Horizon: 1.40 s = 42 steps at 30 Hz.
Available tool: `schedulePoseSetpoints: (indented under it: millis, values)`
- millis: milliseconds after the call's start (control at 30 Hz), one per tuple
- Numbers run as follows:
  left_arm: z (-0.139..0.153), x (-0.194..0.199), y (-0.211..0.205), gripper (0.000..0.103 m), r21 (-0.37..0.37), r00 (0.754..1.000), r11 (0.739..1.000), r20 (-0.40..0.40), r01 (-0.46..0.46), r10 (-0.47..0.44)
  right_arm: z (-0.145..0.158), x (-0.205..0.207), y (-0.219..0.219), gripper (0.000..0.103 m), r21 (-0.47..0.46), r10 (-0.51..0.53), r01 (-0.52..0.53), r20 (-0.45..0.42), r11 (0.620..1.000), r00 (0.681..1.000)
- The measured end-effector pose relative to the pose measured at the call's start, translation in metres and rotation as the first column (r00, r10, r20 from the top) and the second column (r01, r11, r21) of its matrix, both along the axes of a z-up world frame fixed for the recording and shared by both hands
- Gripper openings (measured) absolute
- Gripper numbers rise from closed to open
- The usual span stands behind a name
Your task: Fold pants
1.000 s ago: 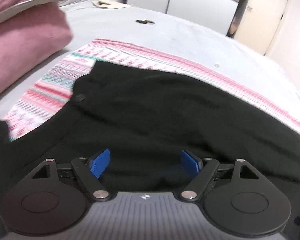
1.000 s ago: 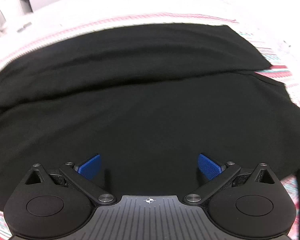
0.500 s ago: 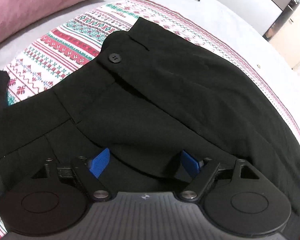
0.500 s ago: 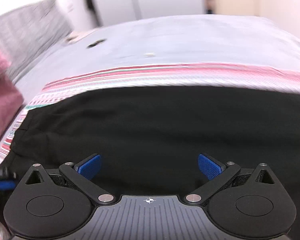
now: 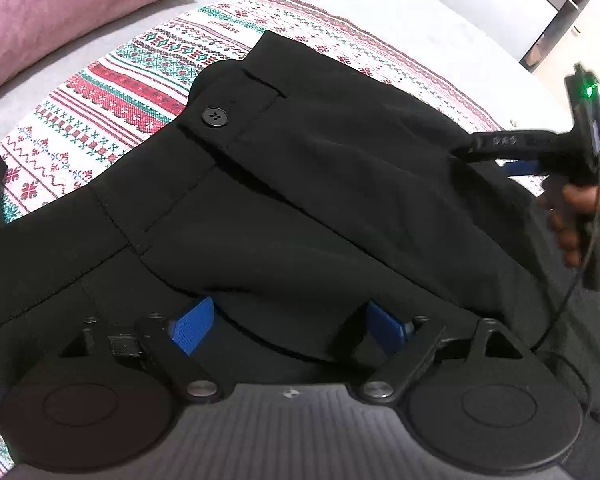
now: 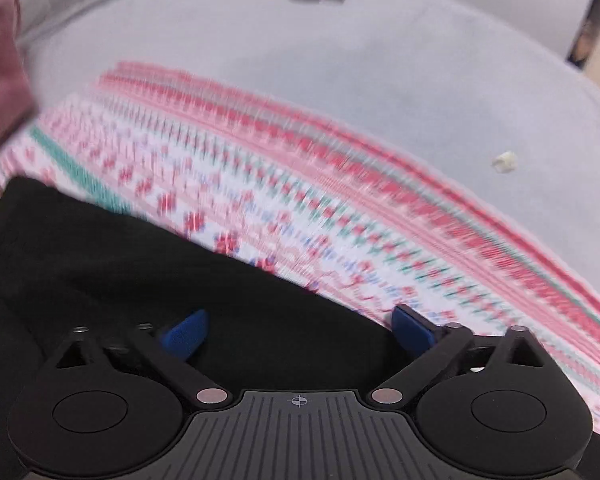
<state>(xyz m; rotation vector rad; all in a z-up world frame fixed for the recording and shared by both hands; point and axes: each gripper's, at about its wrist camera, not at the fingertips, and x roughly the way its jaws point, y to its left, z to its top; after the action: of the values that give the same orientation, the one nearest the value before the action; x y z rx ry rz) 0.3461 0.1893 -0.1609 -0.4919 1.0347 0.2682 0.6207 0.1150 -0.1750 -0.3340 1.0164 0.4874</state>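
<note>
Left wrist view: both tongs released over black pants on a bed
Left tongs (image 5: 286, 330) gape over a fold near the waistband; right tongs (image 6: 298, 332), closing with nothing pinched, hover at the far edge of the pants (image 5: 300, 184). Soft, light, limp cloth, likely best pinched at waistband or hem. Beneath lie a patterned blanket (image 5: 112, 108), grey bed (image 6: 340, 64), pink pillow (image 5: 60, 8), pale closet doors behind
</note>
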Motion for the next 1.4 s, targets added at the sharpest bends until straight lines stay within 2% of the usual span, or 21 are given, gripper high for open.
schedulePoseSetpoints:
  millis: [33, 100, 133, 167, 233, 400, 467, 567, 633, 733, 800, 867, 900, 1000, 1100, 1133, 1167, 1233, 1333, 1367, 1400]
  values:
    - [0.0, -0.001, 0.001, 0.102, -0.001, 1.0, 1.0, 0.002, -0.001, 0.001, -0.003, -0.002, 0.0, 0.095, 0.019, 0.006, -0.006, 0.004, 1.0, 1.0]
    - [0.0, -0.002, 0.0, 0.102, 0.002, 1.0, 1.0, 0.004, -0.005, 0.005, -0.003, -0.008, -0.001, 0.071, 0.048, 0.043, -0.043, 0.008, 0.998, 0.999]
    - [0.0, -0.003, -0.001, 0.102, 0.006, 1.0, 1.0, 0.005, -0.005, 0.005, 0.001, -0.013, -0.001, 0.034, 0.055, 0.071, -0.072, 0.01, 0.996, 0.997]
    - [0.0, -0.004, -0.003, 0.102, 0.013, 1.0, 1.0, 0.006, -0.004, 0.004, 0.007, -0.018, 0.002, 0.007, 0.041, 0.087, -0.088, 0.015, 0.995, 0.996]
    - [0.001, -0.005, -0.007, 0.102, 0.033, 1.0, 0.999, 0.004, 0.0, 0.0, 0.016, -0.036, 0.006, 0.004, -0.048, 0.136, -0.134, 0.043, 0.99, 0.99]
    - [0.002, -0.008, -0.008, 0.102, 0.033, 1.0, 0.999, 0.006, -0.013, 0.013, 0.057, -0.113, 0.004, 0.004, -0.148, 0.19, -0.162, 0.202, 0.976, 0.961]
    - [0.003, -0.01, -0.002, 0.102, -0.005, 0.999, 0.999, 0.011, -0.031, 0.031, 0.079, -0.161, -0.004, 0.004, -0.157, 0.206, -0.165, 0.292, 0.974, 0.934]
    - [0.004, -0.014, 0.015, 0.102, -0.098, 0.997, 0.993, 0.024, -0.072, 0.075, 0.091, -0.238, -0.015, 0.004, -0.154, 0.249, -0.207, 0.356, 0.966, 0.9]
    - [0.005, -0.02, 0.026, 0.102, -0.187, 0.991, 0.975, 0.025, -0.123, 0.13, 0.082, -0.284, -0.021, 0.004, -0.118, 0.248, -0.221, 0.345, 0.968, 0.905]
    - [0.008, -0.038, 0.039, 0.102, -0.363, 0.98, 0.915, 0.029, -0.175, 0.199, 0.045, -0.343, -0.024, 0.004, -0.104, 0.222, -0.198, 0.316, 0.975, 0.922]
    - [0.014, -0.05, 0.04, 0.102, -0.425, 0.971, 0.889, 0.081, -0.17, 0.224, 0.015, -0.365, -0.024, 0.005, -0.06, 0.14, -0.129, 0.273, 0.99, 0.952]
    - [0.024, -0.057, 0.033, 0.102, -0.409, 0.96, 0.9, 0.157, -0.152, 0.233, -0.008, -0.377, -0.028, 0.012, 0.003, 0.046, -0.048, 0.218, 0.999, 0.975]
    - [0.03, -0.058, 0.027, 0.103, -0.388, 0.957, 0.912, 0.192, -0.131, 0.219, -0.009, -0.384, -0.032, 0.014, 0.025, 0.021, -0.028, 0.232, 0.999, 0.973]
    - [0.05, -0.049, -0.001, 0.103, -0.283, 0.954, 0.959, 0.285, -0.007, 0.091, 0.005, -0.386, -0.047, 0.026, 0.092, -0.009, -0.01, 0.2, 0.996, 0.98]
    - [0.065, -0.043, -0.027, 0.103, -0.119, 0.943, 0.991, 0.333, 0.062, -0.019, 0.037, -0.37, -0.095, 0.048, 0.215, -0.124, 0.09, 0.15, 0.973, 0.981]
    - [0.067, -0.041, -0.033, 0.103, -0.078, 0.942, 0.994, 0.333, 0.078, -0.048, 0.048, -0.362, -0.119, 0.062, 0.247, -0.183, 0.143, 0.144, 0.958, 0.973]
    - [0.067, -0.039, -0.036, 0.103, -0.049, 0.942, 0.995, 0.328, 0.088, -0.067, 0.061, -0.352, -0.148, 0.071, 0.277, -0.261, 0.214, 0.148, 0.937, 0.954]
    - [0.062, -0.028, -0.043, 0.103, 0.003, 0.95, 0.995, 0.299, 0.095, -0.092, 0.077, -0.331, -0.206, 0.072, 0.298, -0.41, 0.353, 0.155, 0.887, 0.899]
    - [0.061, -0.01, -0.042, 0.103, 0.099, 0.963, 0.99, 0.24, 0.102, -0.123, 0.082, -0.287, -0.311, 0.072, 0.348, -0.676, 0.619, 0.061, 0.704, 0.734]
    - [0.062, -0.002, -0.043, 0.103, 0.138, 0.966, 0.986, 0.226, 0.092, -0.122, 0.081, -0.269, -0.343, 0.073, 0.324, -0.755, 0.708, 0.034, 0.628, 0.654]
    - [0.065, 0.005, -0.044, 0.103, 0.169, 0.969, 0.981, 0.215, 0.089, -0.125, 0.08, -0.253, -0.364, 0.074, 0.285, -0.795, 0.756, 0.039, 0.589, 0.605]
